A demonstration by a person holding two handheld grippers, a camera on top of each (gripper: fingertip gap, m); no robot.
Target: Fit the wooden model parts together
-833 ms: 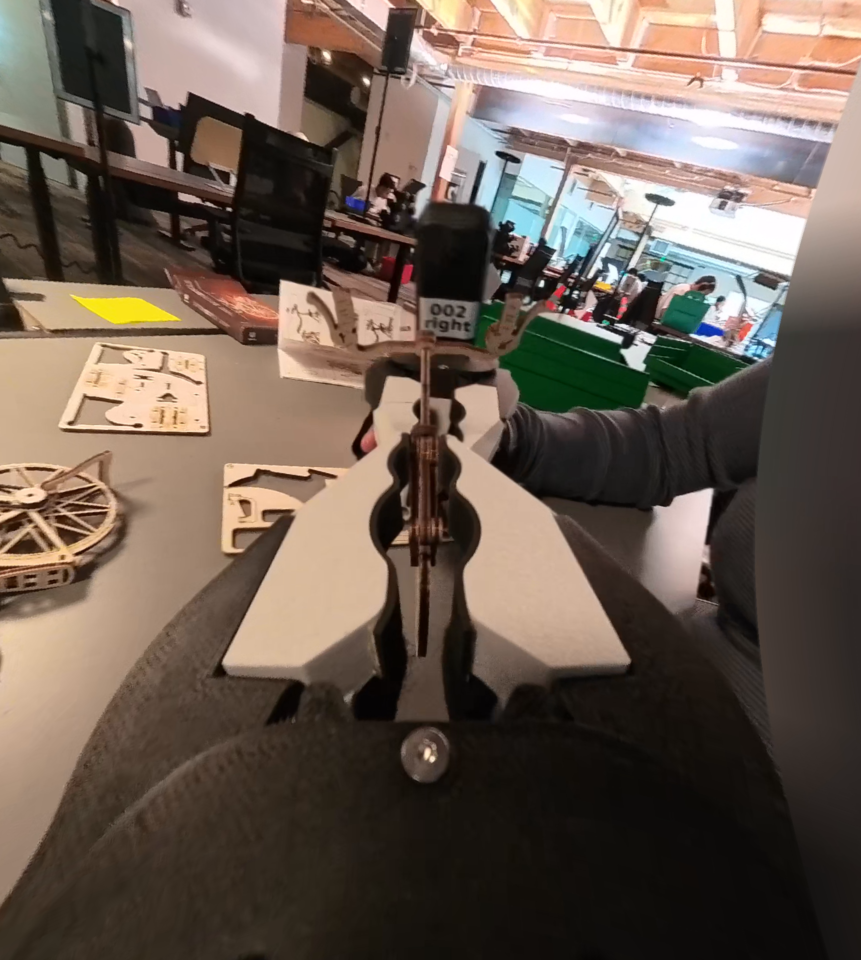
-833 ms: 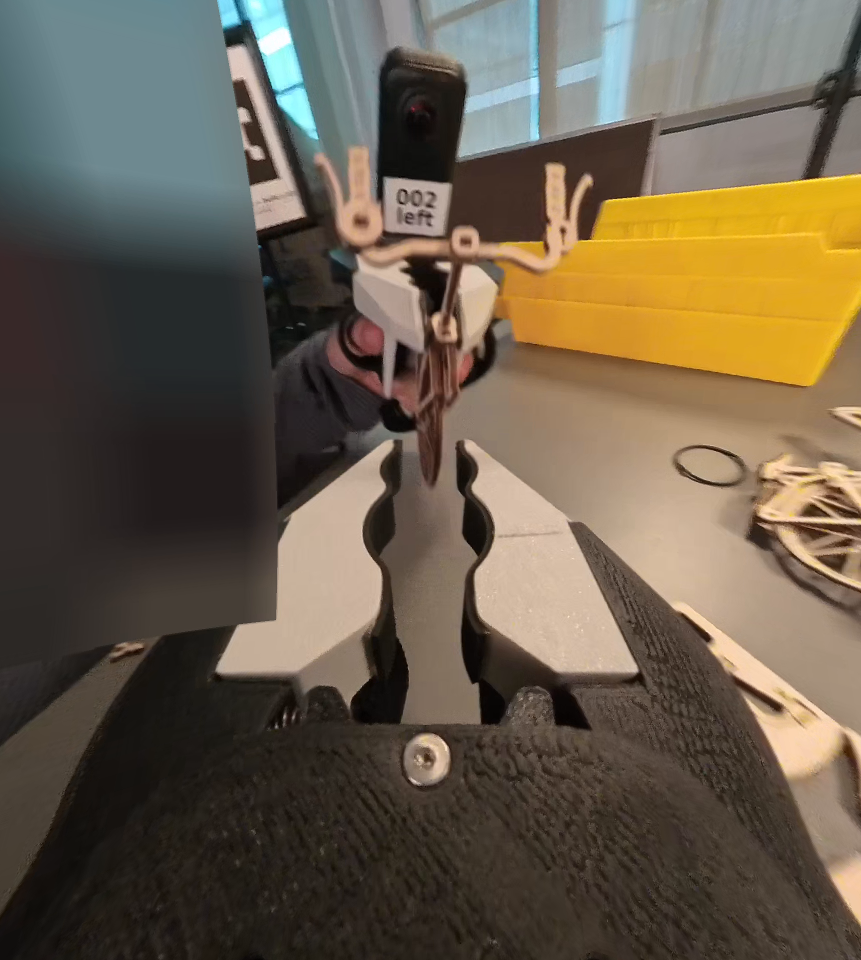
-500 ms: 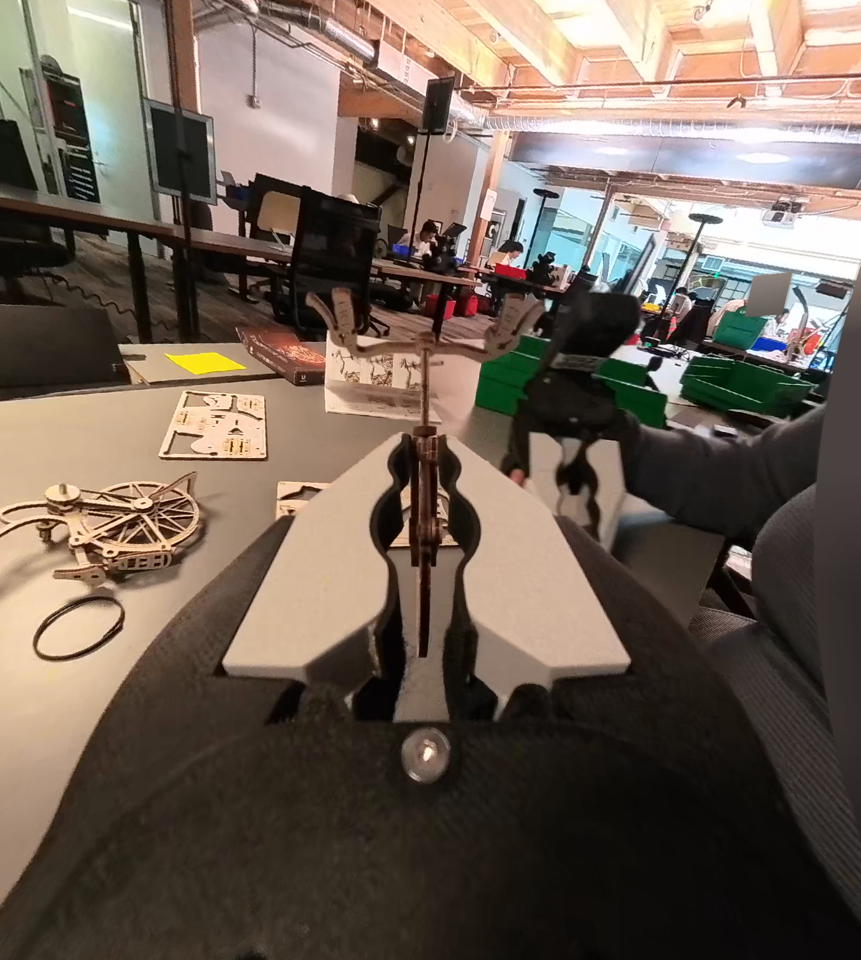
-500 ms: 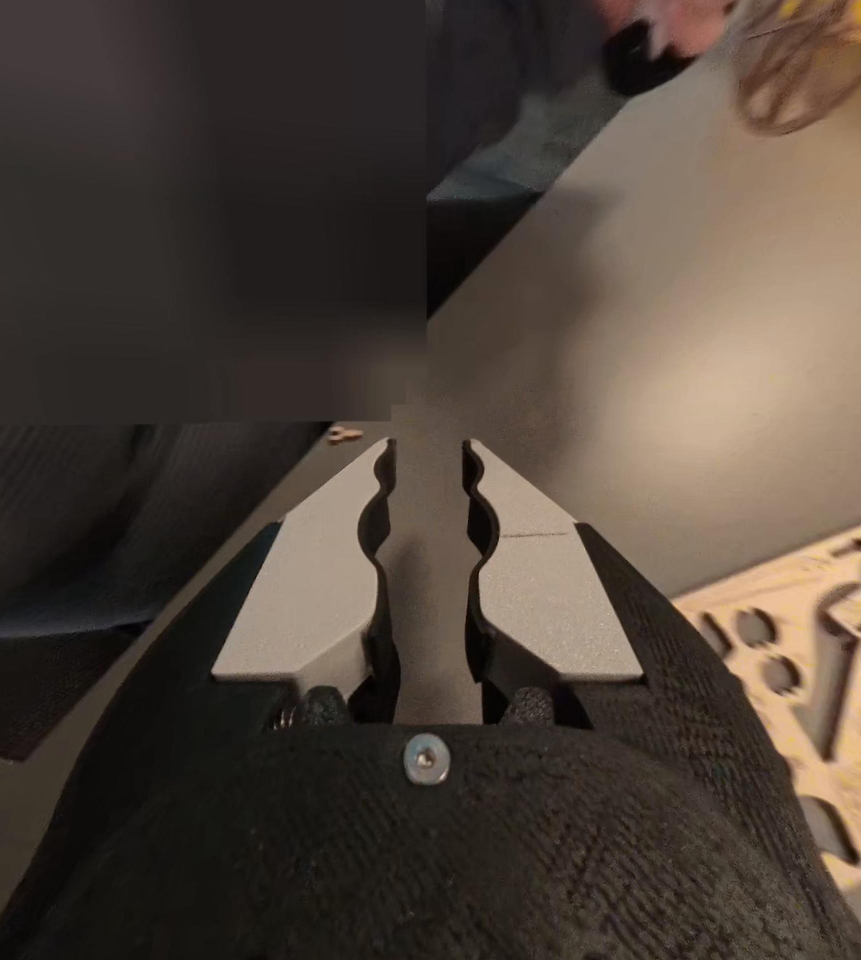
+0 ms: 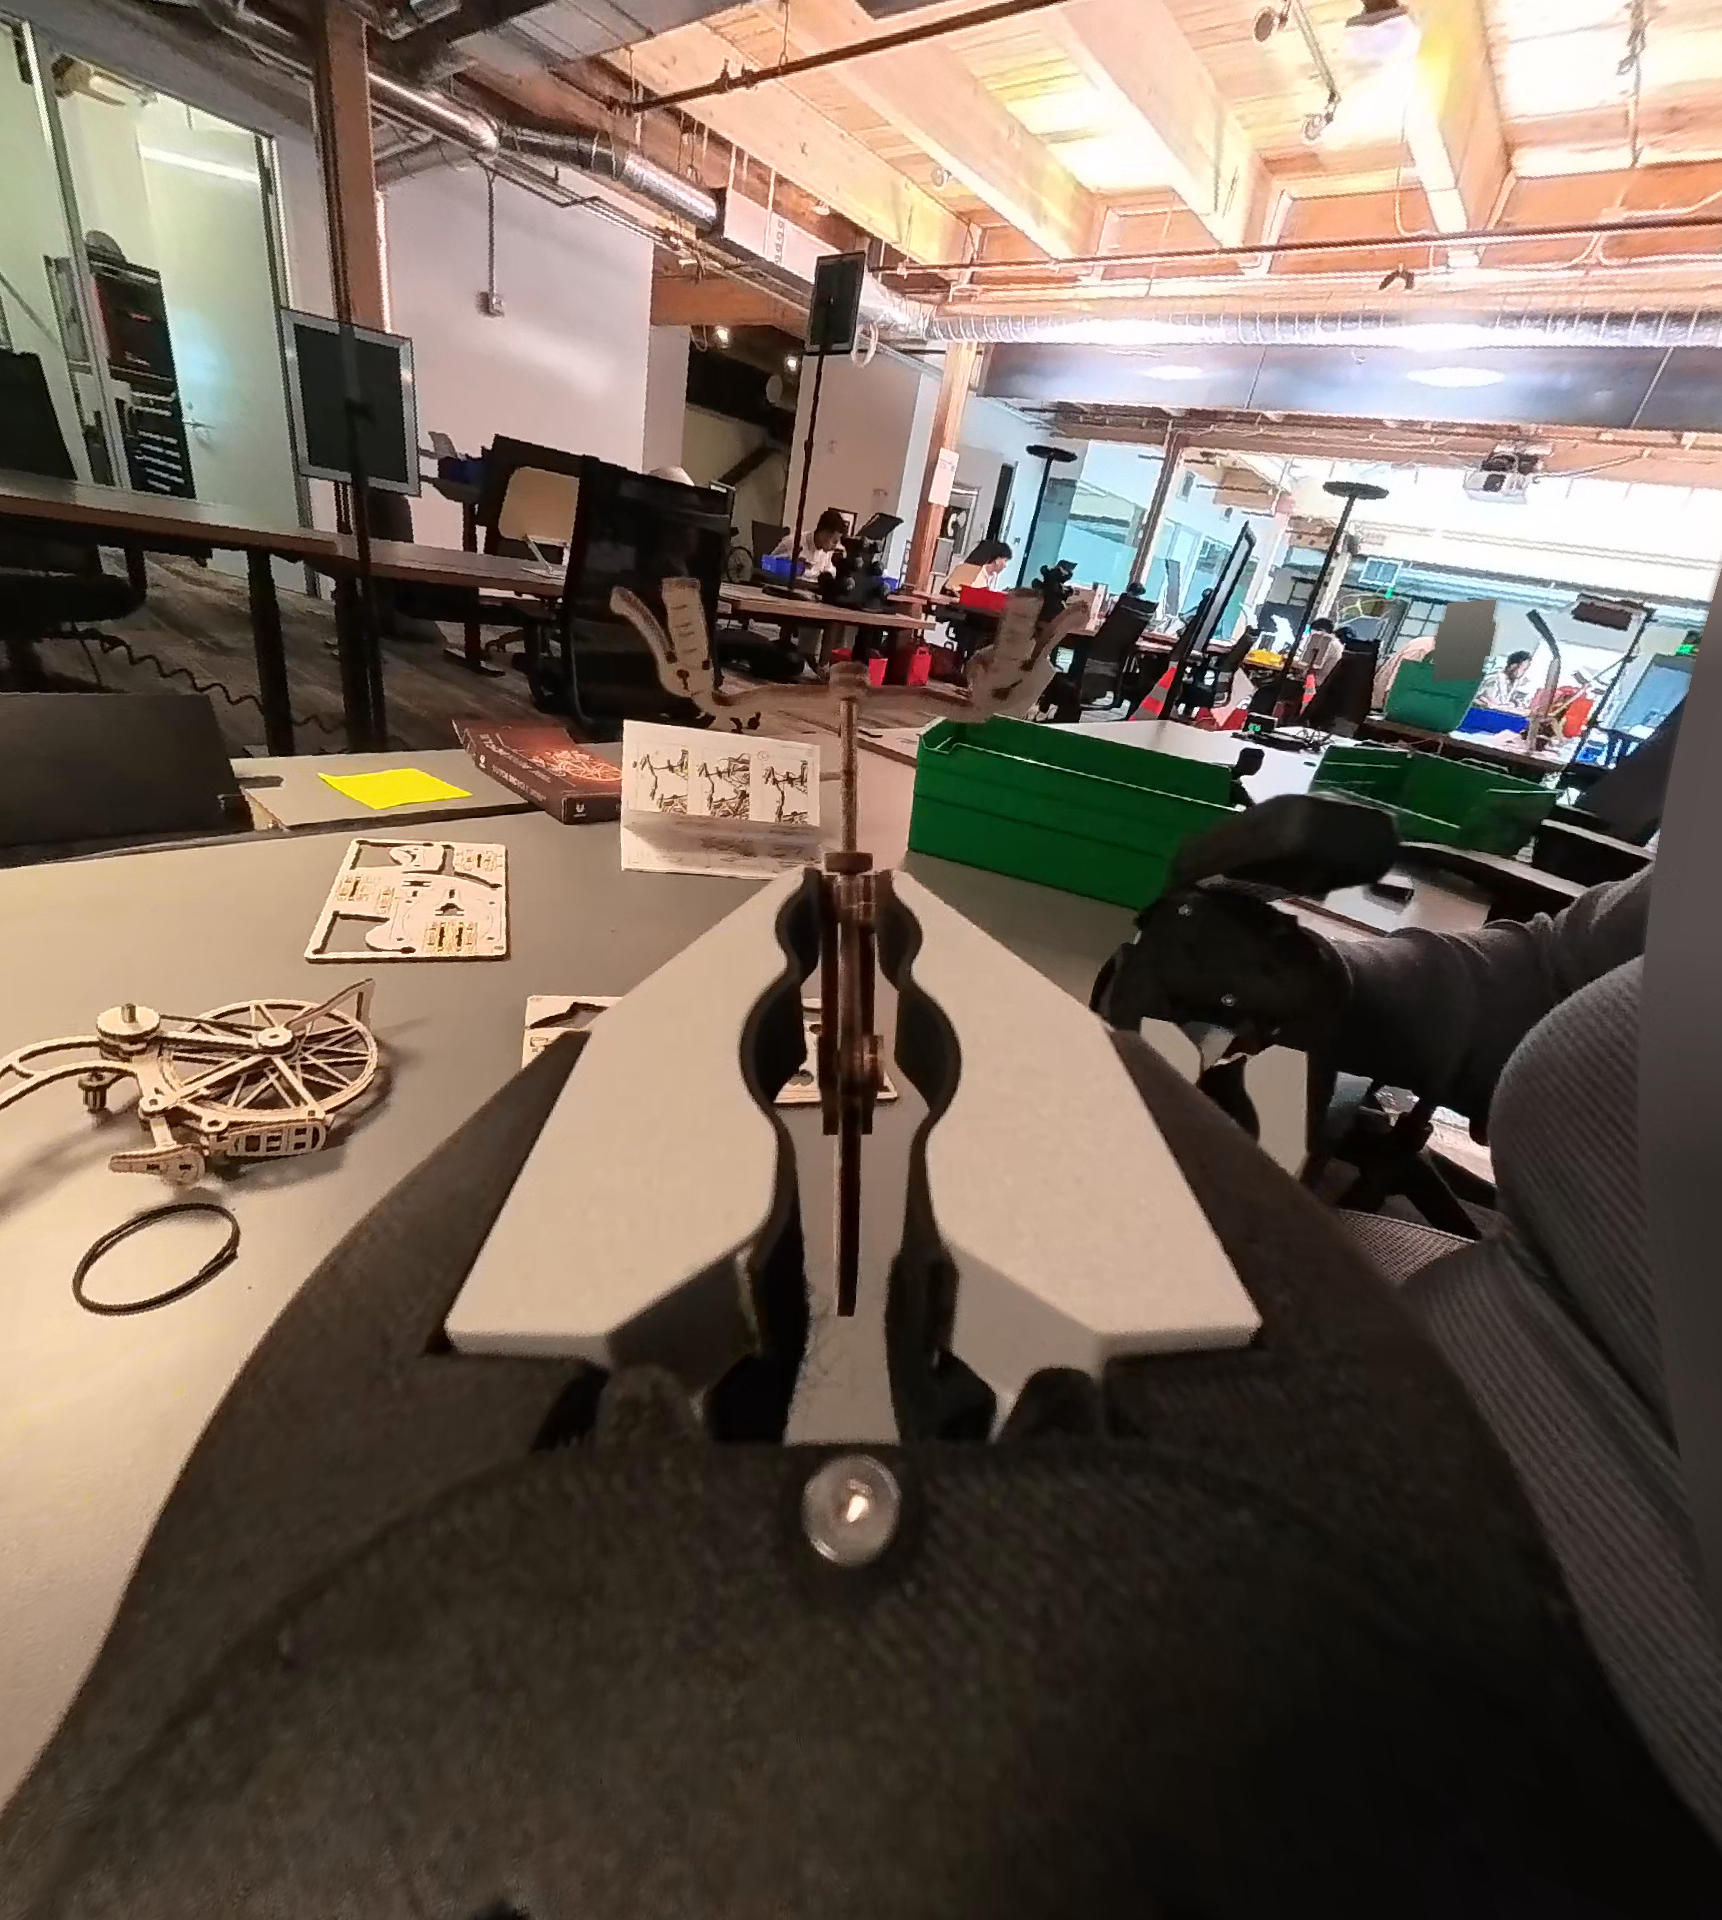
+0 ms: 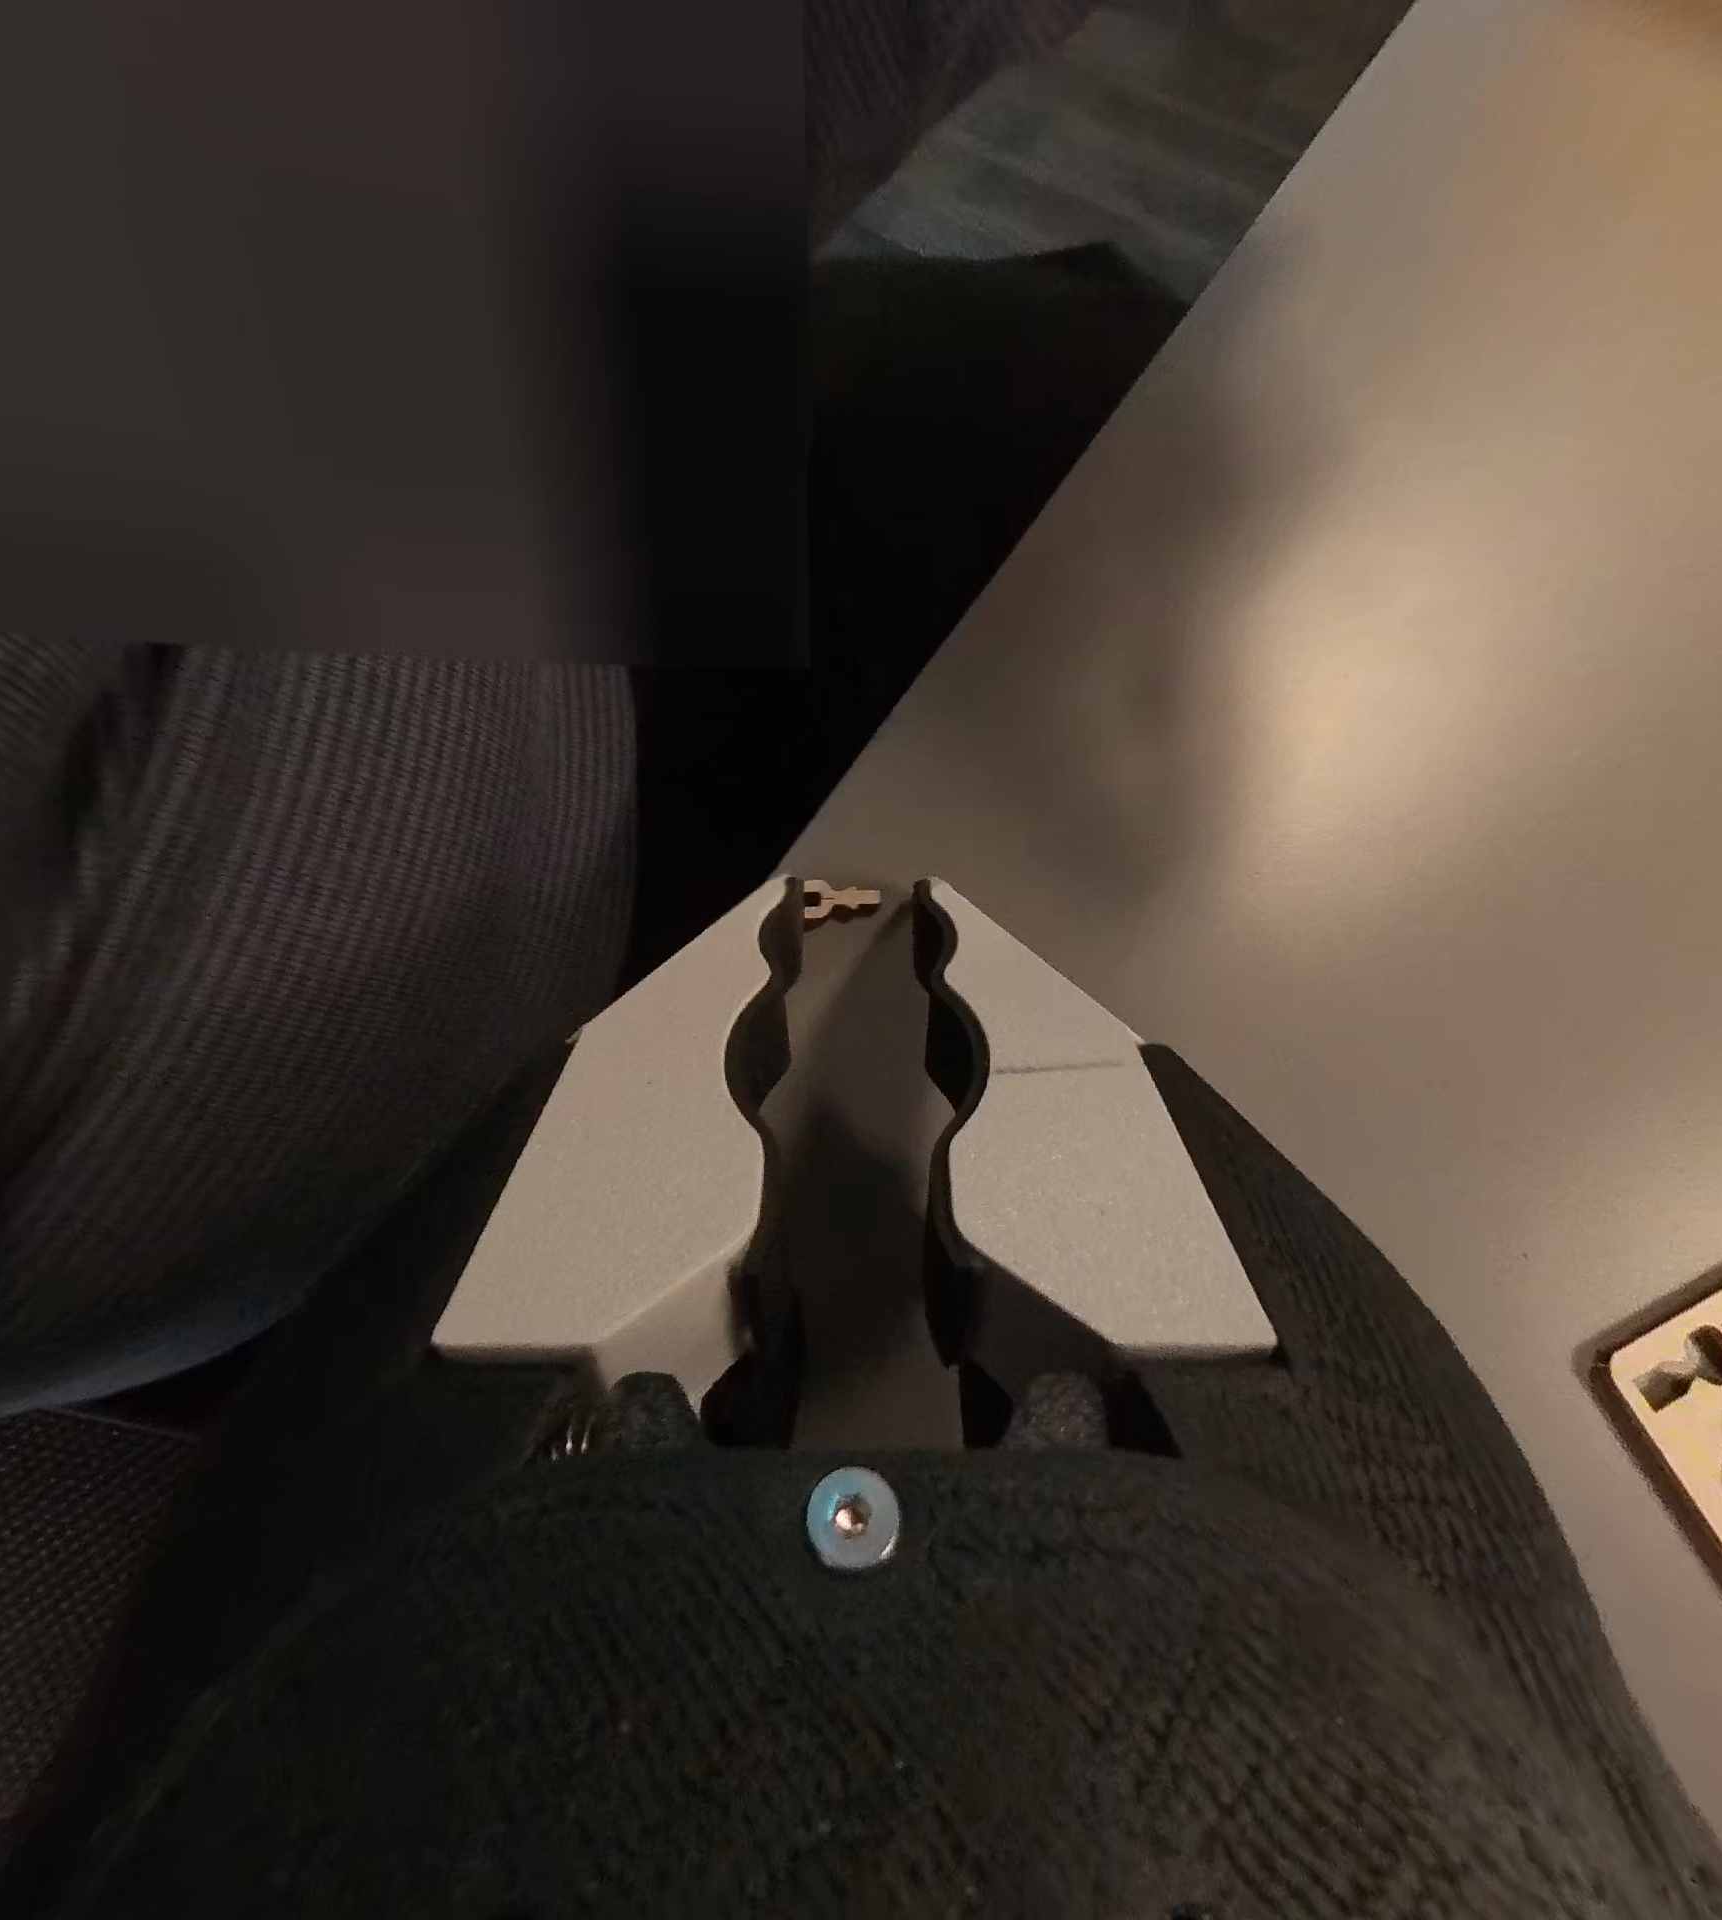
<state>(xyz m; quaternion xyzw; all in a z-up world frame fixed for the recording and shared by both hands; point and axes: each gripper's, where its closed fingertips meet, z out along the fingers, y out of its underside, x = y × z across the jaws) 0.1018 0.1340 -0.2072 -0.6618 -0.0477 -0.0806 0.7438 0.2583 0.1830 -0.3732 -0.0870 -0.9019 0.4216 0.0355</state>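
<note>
Left wrist view shows the wheel assembly (image 5: 213, 1081) lying on the table (image 5: 26, 1382), and the left gripper (image 5: 846, 894) closed on the handlebar-and-fork part (image 5: 841, 727), held upright. The right gripper (image 6: 852, 894) is open and empty, low at the table edge, its tips around a tiny wooden pin (image 6: 839, 900). The step seems to be fetching this pin; next the fingers must close on it gently.

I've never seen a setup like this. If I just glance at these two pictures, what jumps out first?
In the left wrist view, the left gripper is shut on a wooden handlebar piece, held upright in mid-picture with its curved bars spread above the fingertips. To its left on the grey table lies a half-built wooden bicycle frame with a spoked wheel, a black rubber ring just in front. In the right wrist view, the open right gripper points at a tiny wooden part by the table's edge.
</note>
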